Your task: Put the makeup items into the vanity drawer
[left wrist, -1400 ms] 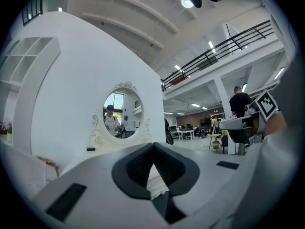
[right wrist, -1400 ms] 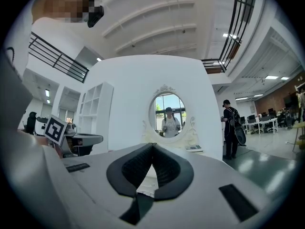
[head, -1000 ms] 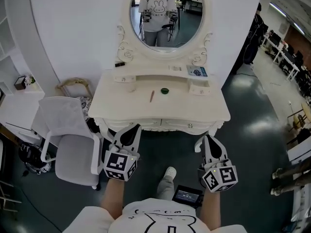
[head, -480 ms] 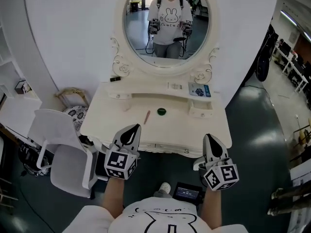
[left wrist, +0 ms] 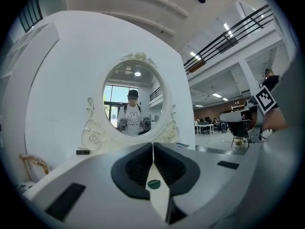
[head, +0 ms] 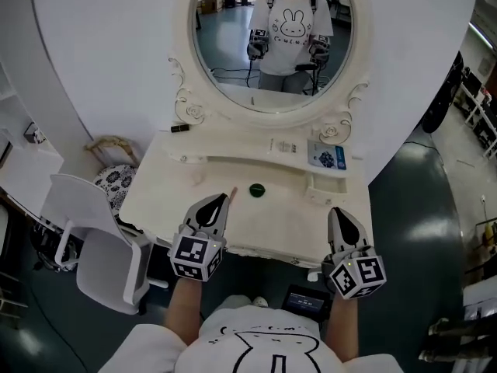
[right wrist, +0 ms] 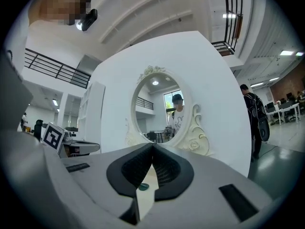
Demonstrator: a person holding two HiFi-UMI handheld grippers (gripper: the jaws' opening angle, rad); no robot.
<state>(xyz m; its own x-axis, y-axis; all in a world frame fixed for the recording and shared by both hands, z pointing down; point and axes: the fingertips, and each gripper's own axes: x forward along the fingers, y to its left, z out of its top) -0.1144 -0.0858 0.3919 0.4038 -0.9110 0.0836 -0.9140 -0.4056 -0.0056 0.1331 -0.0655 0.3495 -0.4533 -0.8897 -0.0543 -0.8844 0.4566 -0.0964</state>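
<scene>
A white vanity (head: 295, 224) with an oval mirror (head: 272, 37) stands right in front of me. On its top lie a small round green item (head: 256, 189) and a thin brown pencil (head: 232, 193). The raised back shelf holds a black stick (head: 179, 128), small white items (head: 283, 145) and a blue-patterned box (head: 327, 157). My left gripper (head: 216, 200) is shut and empty, its tip over the tabletop beside the pencil. My right gripper (head: 339, 212) is also shut and empty, above the top's right front. The green item (left wrist: 153, 184) shows below the left gripper (left wrist: 152, 144) and below the right gripper (right wrist: 153, 147). The drawer fronts are hidden under the tabletop's edge.
A white chair (head: 93, 231) stands to the left of the vanity, with a wicker basket (head: 112, 146) behind it. White shelving (head: 15, 154) runs along the left wall. A black device (head: 304, 301) hangs at my waist. Dark floor lies to the right.
I have stepped closer to the vanity. Both grippers have moved forward from in front of the drawers to above the tabletop, still shut.
</scene>
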